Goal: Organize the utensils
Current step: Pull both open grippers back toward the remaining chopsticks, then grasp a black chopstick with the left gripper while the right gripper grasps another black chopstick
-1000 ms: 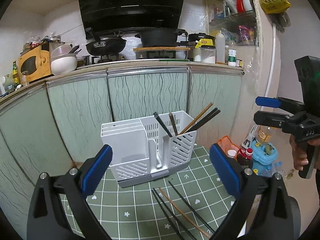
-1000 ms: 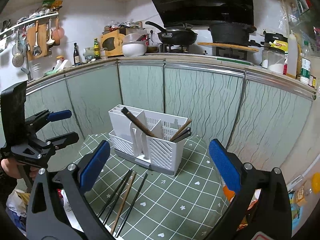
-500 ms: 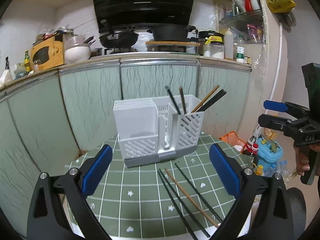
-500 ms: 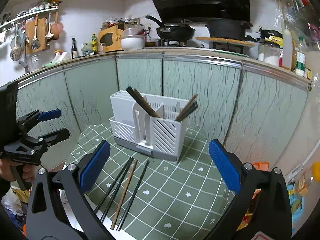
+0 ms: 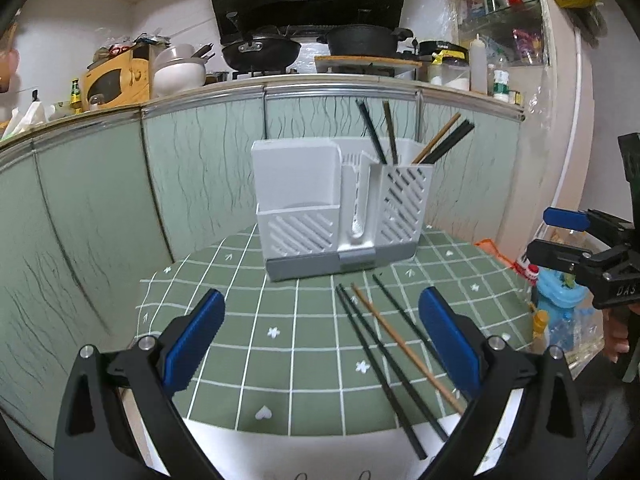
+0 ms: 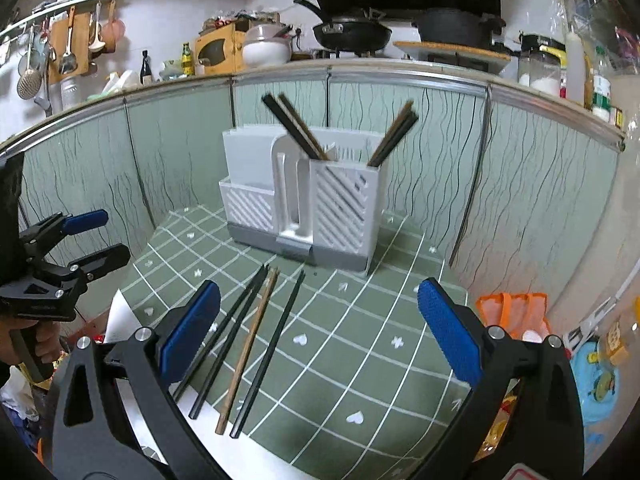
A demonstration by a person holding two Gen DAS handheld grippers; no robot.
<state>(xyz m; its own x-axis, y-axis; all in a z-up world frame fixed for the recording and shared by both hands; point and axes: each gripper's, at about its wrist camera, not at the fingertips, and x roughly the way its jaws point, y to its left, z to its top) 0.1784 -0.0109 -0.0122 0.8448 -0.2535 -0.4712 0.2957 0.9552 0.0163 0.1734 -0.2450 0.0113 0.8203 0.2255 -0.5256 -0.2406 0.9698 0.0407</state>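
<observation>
A green tablecloth (image 5: 296,344) with a white grid and small white hearts, stars and arrows covers the table. Near its far edge stands the white plastic utensil holder (image 5: 340,208), a boxy caddy on a grey base, with slanted slots cut in its front walls and a tall plain panel on its left half.

Both grippers are on the near side of the holder, well apart from it. The left gripper (image 5: 320,340) is black, with blue pads on its fingers; the fingers are spread wide and hold nothing. The right gripper (image 6: 316,332) is built the same, its blue pads showing a fine ribbed texture, and its fingers are also spread wide and empty.

Four loose chopsticks (image 5: 384,356) lie on the cloth in front of the holder, side by side and pointing toward it: three black and one brown wooden. All are thin and straight, with their near ends reaching the cloth's front edge.

Inside the holder's right compartment, more chopsticks (image 6: 348,132) lean in two groups. Two lean left, one black and one brown. The group leaning right shows one brown and at least two black, though blur hides the exact count.
</observation>
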